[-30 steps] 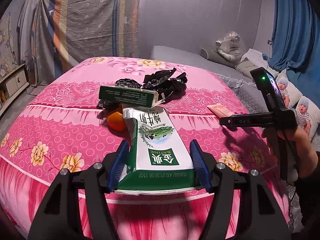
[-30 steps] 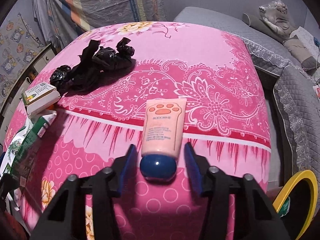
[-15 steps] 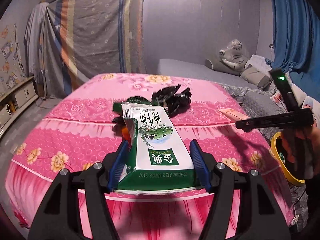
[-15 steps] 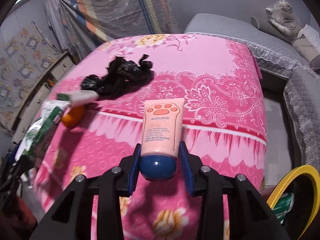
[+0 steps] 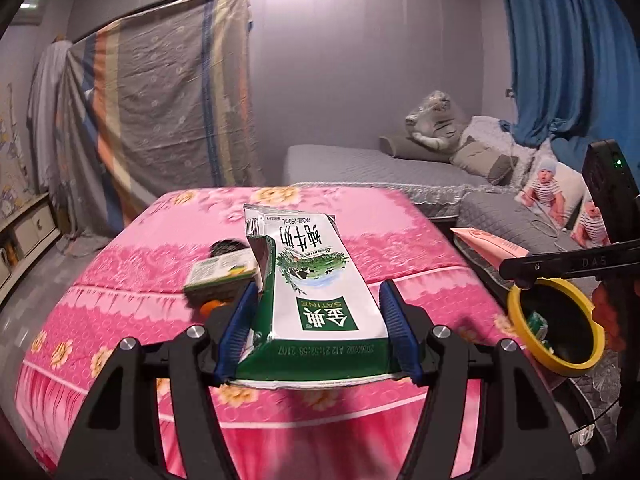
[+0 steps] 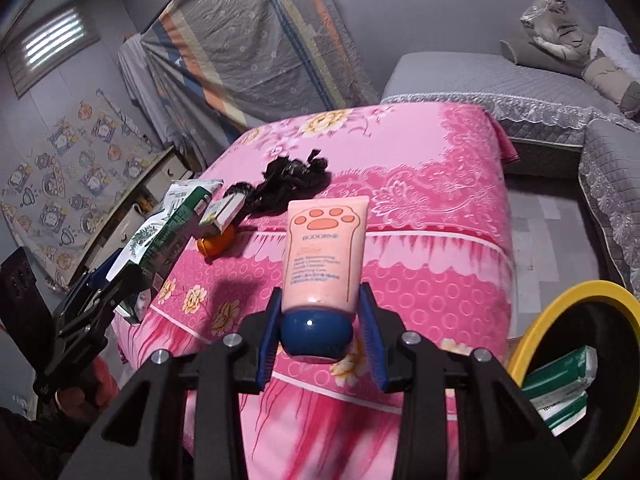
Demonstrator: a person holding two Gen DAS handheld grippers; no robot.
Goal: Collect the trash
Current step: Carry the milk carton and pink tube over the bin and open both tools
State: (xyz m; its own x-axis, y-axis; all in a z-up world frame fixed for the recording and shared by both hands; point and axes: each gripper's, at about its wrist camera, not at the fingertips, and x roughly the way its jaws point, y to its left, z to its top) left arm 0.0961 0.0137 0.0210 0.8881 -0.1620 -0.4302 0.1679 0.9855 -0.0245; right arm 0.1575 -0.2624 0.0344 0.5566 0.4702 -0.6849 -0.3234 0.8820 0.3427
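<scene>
Both my grippers are loaded, so I'm reading clearances. The left gripper (image 5: 316,334) carries a milk carton (image 5: 312,280) that juts forward and blocks my view of the middle of the pink bed (image 5: 120,304). Beyond it, a small box (image 6: 224,210), an orange (image 6: 214,242) and a crumpled black bag (image 6: 294,178) cluster together on the cover. The near right stretch of the cover lies bare. The right gripper (image 6: 320,330) with its pink tube (image 6: 326,248) hangs over that edge, and the yellow-rimmed bin (image 6: 568,296) gapes just beside the bed corner, its mouth unobstructed.
</scene>
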